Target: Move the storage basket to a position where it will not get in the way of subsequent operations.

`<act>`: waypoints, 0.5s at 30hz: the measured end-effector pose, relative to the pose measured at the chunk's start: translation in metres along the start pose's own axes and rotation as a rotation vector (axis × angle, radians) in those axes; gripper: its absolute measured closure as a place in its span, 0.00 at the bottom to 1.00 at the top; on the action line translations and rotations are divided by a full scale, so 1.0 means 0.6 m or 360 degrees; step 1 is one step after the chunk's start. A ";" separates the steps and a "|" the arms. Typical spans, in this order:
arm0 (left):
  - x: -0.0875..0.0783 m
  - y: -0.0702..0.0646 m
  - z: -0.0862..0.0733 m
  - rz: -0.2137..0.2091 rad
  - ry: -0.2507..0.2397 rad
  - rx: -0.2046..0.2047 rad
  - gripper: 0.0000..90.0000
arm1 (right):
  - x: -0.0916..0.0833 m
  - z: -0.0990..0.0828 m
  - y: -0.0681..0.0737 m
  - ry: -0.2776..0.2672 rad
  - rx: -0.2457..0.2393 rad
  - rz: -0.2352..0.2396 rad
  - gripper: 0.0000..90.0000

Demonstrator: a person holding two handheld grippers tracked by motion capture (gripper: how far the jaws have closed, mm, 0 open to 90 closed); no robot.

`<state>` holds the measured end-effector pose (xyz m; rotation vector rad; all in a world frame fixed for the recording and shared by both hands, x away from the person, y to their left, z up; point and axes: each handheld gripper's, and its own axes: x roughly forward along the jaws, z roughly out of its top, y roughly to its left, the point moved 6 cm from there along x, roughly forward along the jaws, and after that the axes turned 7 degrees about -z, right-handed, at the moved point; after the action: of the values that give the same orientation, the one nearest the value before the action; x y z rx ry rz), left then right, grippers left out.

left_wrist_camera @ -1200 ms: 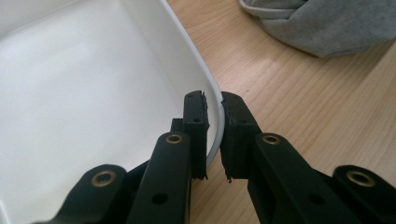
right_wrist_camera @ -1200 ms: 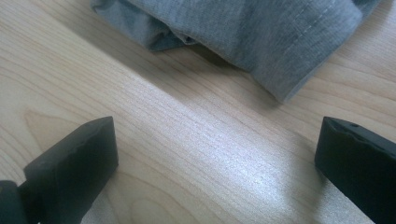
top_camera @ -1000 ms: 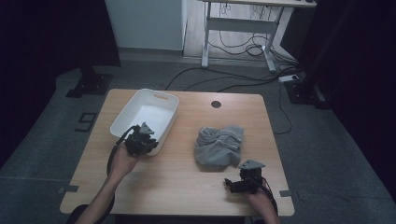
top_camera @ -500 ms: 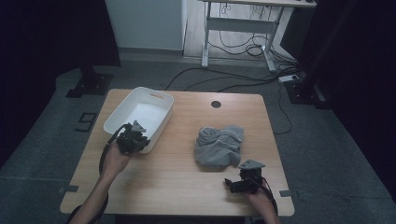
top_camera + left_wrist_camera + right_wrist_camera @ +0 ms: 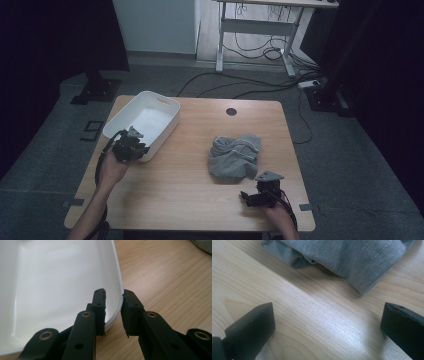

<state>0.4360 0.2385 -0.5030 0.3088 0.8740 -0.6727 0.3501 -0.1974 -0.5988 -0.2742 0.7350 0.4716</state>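
A white plastic bin (image 5: 165, 103) sits at the table's left side, its left corner hanging over the edge. My left gripper (image 5: 136, 148) straddles the bin's near rim (image 5: 119, 287), one jaw inside the bin and one outside. Its jaws have just been opening; a small gap shows between the inner pad and the wall, so the rim stands loosely between them. A crumpled grey cloth (image 5: 234, 156) lies right of centre. My right gripper (image 5: 248, 196) rests low near the front right, open wide, with bare wood between its jaws and the cloth (image 5: 352, 257) just beyond (image 5: 328, 315).
The wooden table (image 5: 190, 200) has a round cable hole (image 5: 231, 111) at the back. Bare wood lies between bin and cloth. On the floor beyond are cables, a desk frame (image 5: 255, 30) and a stand base (image 5: 95, 90).
The left hand has dragged the bin leftward, toward the table's left edge. The right gripper and the cloth have stayed put.
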 end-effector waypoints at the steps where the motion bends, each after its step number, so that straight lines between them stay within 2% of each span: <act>1: -0.001 0.003 -0.001 0.0002 -0.0006 -0.0015 0.81 | 0.000 0.000 0.000 0.0000 0.0000 0.0000 0.00; 7: -0.011 0.029 -0.011 0.0021 -0.0023 -0.0075 0.82 | 0.000 0.000 0.000 -0.0004 -0.0005 -0.0001 0.00; 15: -0.019 0.054 -0.017 0.0070 -0.0024 -0.0103 0.83 | 0.000 0.000 0.000 -0.0003 -0.0003 0.0000 0.00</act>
<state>0.4461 0.2731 -0.5012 0.2640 0.8703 -0.6044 0.3503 -0.1975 -0.5988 -0.2758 0.7328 0.4725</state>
